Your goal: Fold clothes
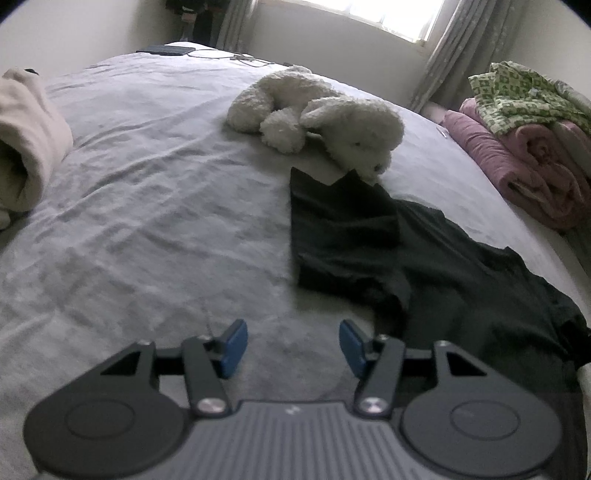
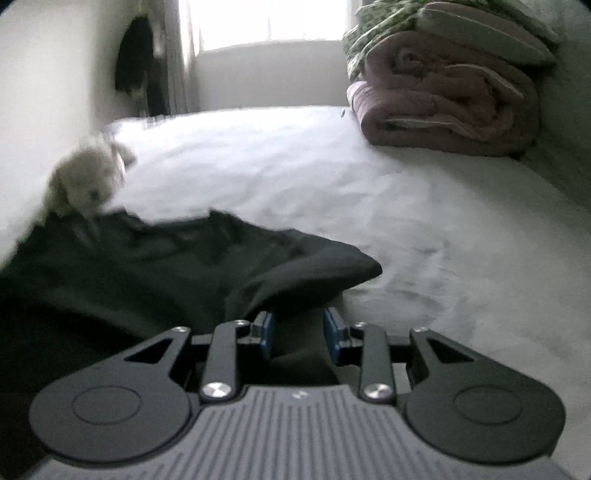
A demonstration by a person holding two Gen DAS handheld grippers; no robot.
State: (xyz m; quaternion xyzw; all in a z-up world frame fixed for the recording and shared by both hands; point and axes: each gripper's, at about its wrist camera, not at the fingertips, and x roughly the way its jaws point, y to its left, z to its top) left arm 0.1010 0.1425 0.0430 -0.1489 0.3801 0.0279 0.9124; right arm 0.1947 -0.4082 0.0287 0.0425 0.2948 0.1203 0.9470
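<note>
Your dark garment (image 1: 424,258) was a soft, matte, charcoal cloth, lying rumpled across the right half of the left wrist frame, one squared section folded flat toward the centre and the rest trailing in loose waves to the lower right edge. In the right wrist frame it filled the lower left, its rounded, drooping edge reaching in between the blue pads.

Your left hand-held gripper (image 1: 293,349) stood well open, its two blue pads wide apart with only bedsheet between them; it had hold of nothing. Your right hand-held gripper (image 2: 298,334) stood partly open; a fold of the dark garment lay in the gap, yet the pads did not appear to be pressing on it, though blur softened that view.

A plush toy (image 1: 317,110) of curly, cream-coloured pile lay in the upper middle of the left wrist frame, its snout touching the garment's far corner. At the far left sat a rolled, fleecy beige cloth (image 1: 26,140). At the upper right, a thick pink quilt (image 1: 524,166) was folded in fat rounded layers, with a green-and-cream patterned cloth (image 1: 517,96) crumpled on top.

The bed (image 1: 147,184) carried a pale grey, finely creased sheet. Beyond it you had plain light walls, a bright window (image 1: 369,11) at the top, and a grey patterned curtain (image 1: 458,55) hanging in folds beside it.
</note>
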